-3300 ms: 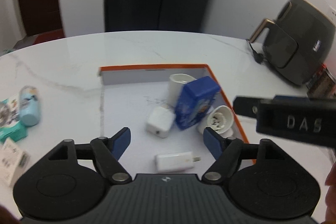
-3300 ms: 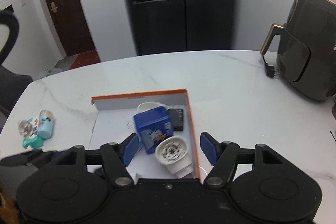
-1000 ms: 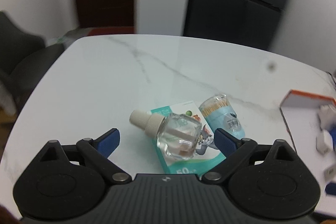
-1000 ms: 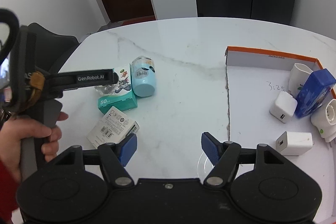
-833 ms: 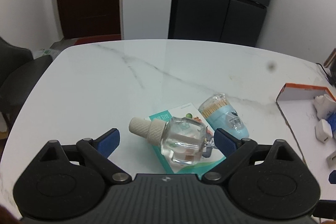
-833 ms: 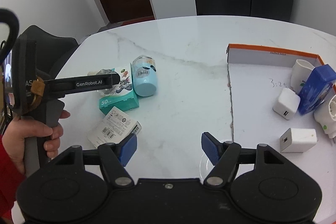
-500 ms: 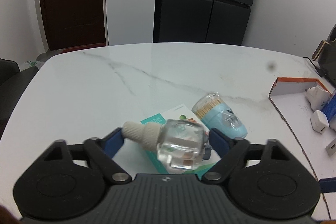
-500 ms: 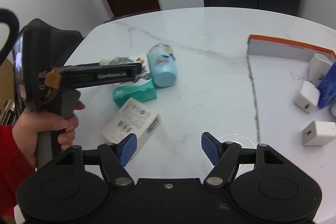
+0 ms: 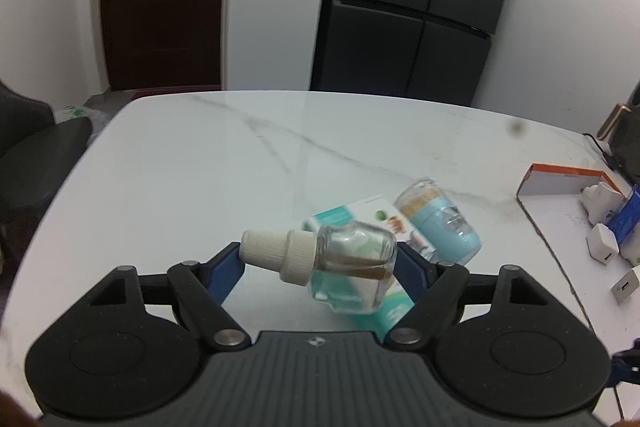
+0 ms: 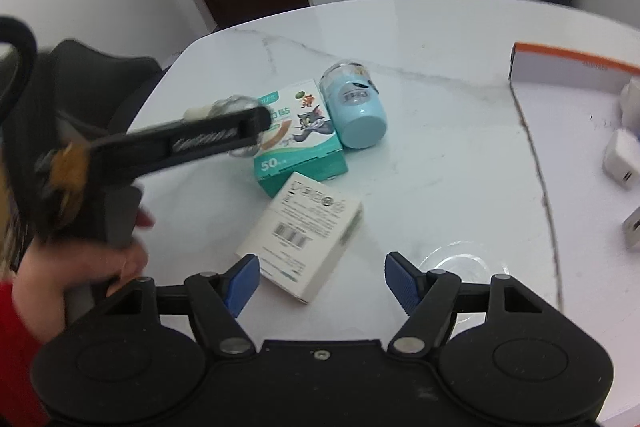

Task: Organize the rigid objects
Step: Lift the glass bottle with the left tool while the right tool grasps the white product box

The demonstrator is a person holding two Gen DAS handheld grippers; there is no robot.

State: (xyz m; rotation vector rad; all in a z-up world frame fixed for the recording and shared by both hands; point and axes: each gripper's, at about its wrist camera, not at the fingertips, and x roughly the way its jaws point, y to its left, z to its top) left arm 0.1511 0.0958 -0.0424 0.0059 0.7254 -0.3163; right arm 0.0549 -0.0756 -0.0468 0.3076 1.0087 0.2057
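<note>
Glass bottle (image 9: 352,263), cream cap, clamped sideways in left gripper (image 9: 320,263), raised over teal box (image 10: 298,135). Blue jar (image 10: 354,111) touches that box; white carton (image 10: 304,243) just beside it. Right gripper (image 10: 320,281) wide, empty.

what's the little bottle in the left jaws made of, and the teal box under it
The small bottle looks like clear, glossy glass or hard plastic: you see through it. Its cap is matte cream, ribbed, probably plastic. The teal box looks like printed cardboard with a slight sheen: sharp folded edges, cartoon print.
</note>
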